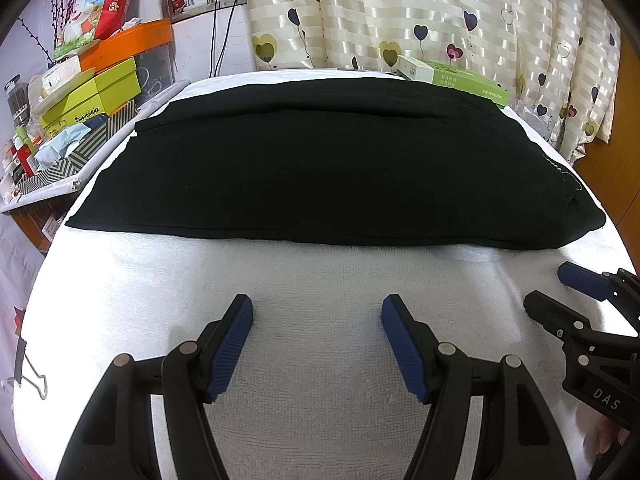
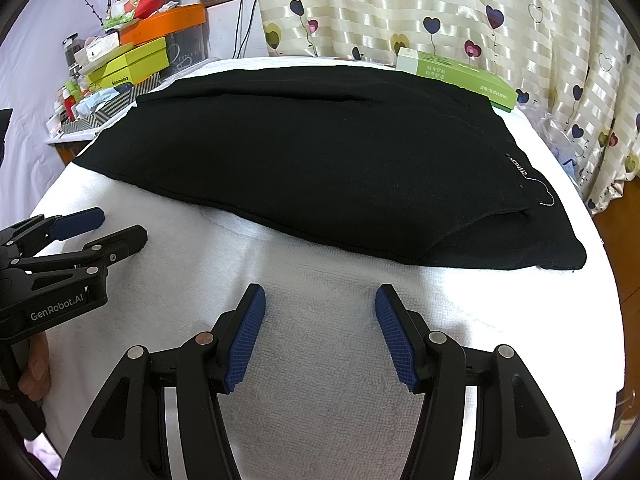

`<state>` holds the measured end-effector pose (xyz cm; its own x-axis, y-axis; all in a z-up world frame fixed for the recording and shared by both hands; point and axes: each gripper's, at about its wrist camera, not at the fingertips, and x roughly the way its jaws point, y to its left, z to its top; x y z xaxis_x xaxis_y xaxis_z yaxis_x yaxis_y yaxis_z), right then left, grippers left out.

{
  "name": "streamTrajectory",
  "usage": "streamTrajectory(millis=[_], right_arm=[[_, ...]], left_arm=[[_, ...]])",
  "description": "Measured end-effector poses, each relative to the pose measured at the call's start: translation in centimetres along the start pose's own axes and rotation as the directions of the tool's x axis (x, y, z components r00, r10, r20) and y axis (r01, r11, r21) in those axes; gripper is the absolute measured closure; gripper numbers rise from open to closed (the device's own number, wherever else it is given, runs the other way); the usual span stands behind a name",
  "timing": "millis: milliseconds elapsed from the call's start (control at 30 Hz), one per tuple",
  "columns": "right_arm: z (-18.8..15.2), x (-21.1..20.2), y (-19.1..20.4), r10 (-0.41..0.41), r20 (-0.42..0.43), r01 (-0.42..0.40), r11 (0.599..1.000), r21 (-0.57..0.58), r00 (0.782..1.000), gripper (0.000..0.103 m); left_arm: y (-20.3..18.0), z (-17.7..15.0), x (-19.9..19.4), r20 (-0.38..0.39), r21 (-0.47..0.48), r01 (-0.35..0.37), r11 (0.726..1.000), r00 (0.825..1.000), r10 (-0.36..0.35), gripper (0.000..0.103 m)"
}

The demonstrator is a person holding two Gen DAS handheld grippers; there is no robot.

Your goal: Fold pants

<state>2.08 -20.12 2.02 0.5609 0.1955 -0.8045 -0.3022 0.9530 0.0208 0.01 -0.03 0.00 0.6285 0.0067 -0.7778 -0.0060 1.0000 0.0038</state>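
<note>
We see the left gripper (image 1: 316, 312) with its blue-padded fingers (image 1: 234, 344) spread wide, holding nothing, levelled low over the white towel (image 1: 320, 276) that covers the tabletop. The right gripper (image 2: 320, 300) sits in the same pose, fingers (image 2: 394, 336) parted and empty, just beside the left one, both pointing toward the far side. A hand (image 2: 36, 372) wraps the left gripper's handle in the right wrist view. The black pants (image 1: 320, 164) lie folded lengthwise across the towel, beyond both grippers and apart from them. A green box (image 1: 452, 76) rests behind the pants, near the heart-patterned curtain (image 1: 400, 12).
</note>
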Motion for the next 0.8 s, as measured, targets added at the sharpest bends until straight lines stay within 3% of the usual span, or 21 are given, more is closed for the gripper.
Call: streamTrajectory(millis=[800], right_arm=[[-0.08, 0.14, -0.16, 0.003, 0.000, -0.003, 1.000, 0.000, 1.000, 0.045]], left_arm=[[0.16, -0.16, -0.17, 0.000, 0.004, -0.006, 1.000, 1.000, 0.006, 0.033]])
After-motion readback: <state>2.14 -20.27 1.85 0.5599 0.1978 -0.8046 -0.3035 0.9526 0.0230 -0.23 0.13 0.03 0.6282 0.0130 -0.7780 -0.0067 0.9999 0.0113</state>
